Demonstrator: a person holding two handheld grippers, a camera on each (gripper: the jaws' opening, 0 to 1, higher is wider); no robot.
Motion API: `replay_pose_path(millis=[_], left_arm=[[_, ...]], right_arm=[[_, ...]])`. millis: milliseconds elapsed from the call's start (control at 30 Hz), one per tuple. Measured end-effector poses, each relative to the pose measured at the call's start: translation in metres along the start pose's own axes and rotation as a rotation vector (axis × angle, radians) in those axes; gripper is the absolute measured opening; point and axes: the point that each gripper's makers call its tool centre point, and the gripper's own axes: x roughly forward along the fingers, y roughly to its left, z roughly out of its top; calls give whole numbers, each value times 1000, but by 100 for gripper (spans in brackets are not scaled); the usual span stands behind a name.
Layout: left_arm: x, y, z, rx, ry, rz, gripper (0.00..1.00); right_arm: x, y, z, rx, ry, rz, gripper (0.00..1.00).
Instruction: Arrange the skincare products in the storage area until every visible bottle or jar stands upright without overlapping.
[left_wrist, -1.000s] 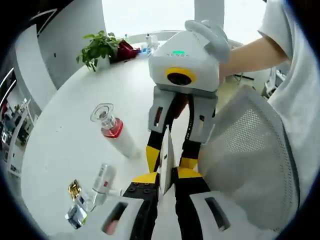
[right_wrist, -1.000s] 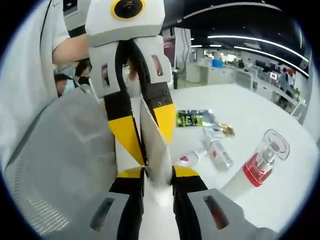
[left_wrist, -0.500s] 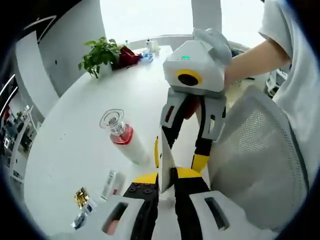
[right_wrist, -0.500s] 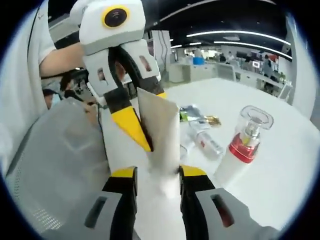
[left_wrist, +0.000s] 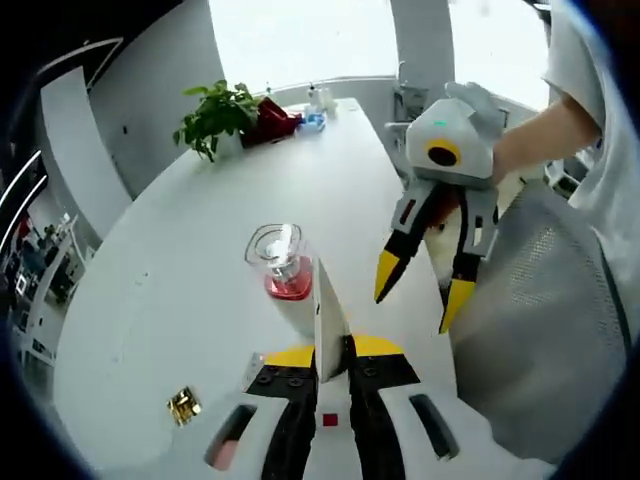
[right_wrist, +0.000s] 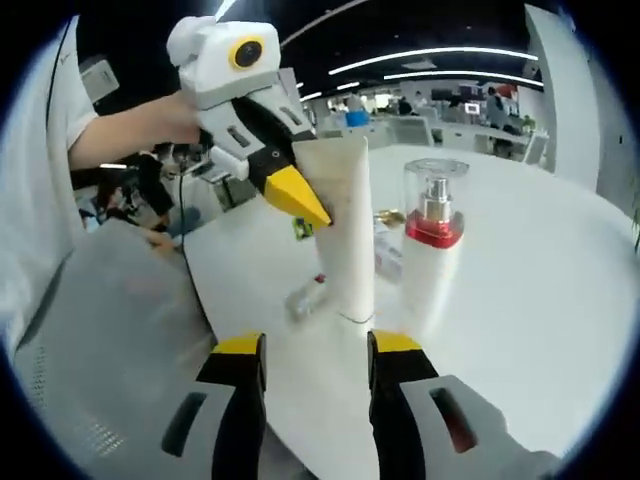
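Observation:
A white tube (right_wrist: 345, 235) stands upright with its lower end at the white table (right_wrist: 520, 300). My left gripper (right_wrist: 318, 205) is shut on its upper part. In the left gripper view the tube (left_wrist: 328, 315) shows edge-on between the yellow tips of the left gripper (left_wrist: 330, 350). Just beside it stands a white pump bottle (right_wrist: 432, 255) with a red collar and clear cap, also seen as the bottle (left_wrist: 283, 270). My right gripper (right_wrist: 318, 345) is open, short of the tube, with nothing in it. The right gripper (left_wrist: 420, 290) hangs apart to the right.
A small tube (right_wrist: 305, 297) lies flat behind the standing one, with sachets (right_wrist: 385, 215) beyond. A gold sachet (left_wrist: 183, 405) lies near the table edge. A grey mesh chair back (left_wrist: 540, 330) is close on the person's side. A potted plant (left_wrist: 215, 115) sits far off.
The right gripper opened, let go of the tube and drew back. The left gripper kept its hold, and the tube now stands upright beside the pump bottle.

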Motion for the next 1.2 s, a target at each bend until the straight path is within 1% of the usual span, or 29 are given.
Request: replay_pose_path(millis=[100, 200, 333, 400, 433, 500, 600, 700, 800, 933, 1200], left_arm=[[1, 5, 0, -2, -1, 6, 12], [3, 11, 0, -7, -5, 9, 12], [5, 18, 1, -4, -9, 18, 12], [6, 20, 1, -3, -11, 19, 12], [7, 22, 2, -3, -12, 21, 12], [8, 25, 2, 0, -16, 19, 12], [9, 28, 2, 0, -19, 19, 12], [10, 30, 3, 3, -21, 19, 12], [11, 31, 5, 3, -23, 18, 12], [12, 34, 6, 11, -25, 17, 12], [13, 37, 5, 30, -25, 14, 14]], right_arm=[[-2, 1, -3, 15, -3, -12, 44], [-2, 4, -8, 21, 9, -15, 47], [-3, 7, -9, 25, 12, -19, 50], [-6, 8, -6, 48, -11, -19, 52], [-7, 10, 0, 69, -46, -10, 54], [-10, 11, 8, 97, -87, -9, 57], [-15, 9, 15, 106, -122, -22, 62], [-17, 7, 16, 103, -121, -37, 64], [-18, 4, 13, 106, -109, -51, 69], [-20, 3, 11, 117, -100, -60, 73], [-21, 1, 13, 148, -108, -74, 81]])
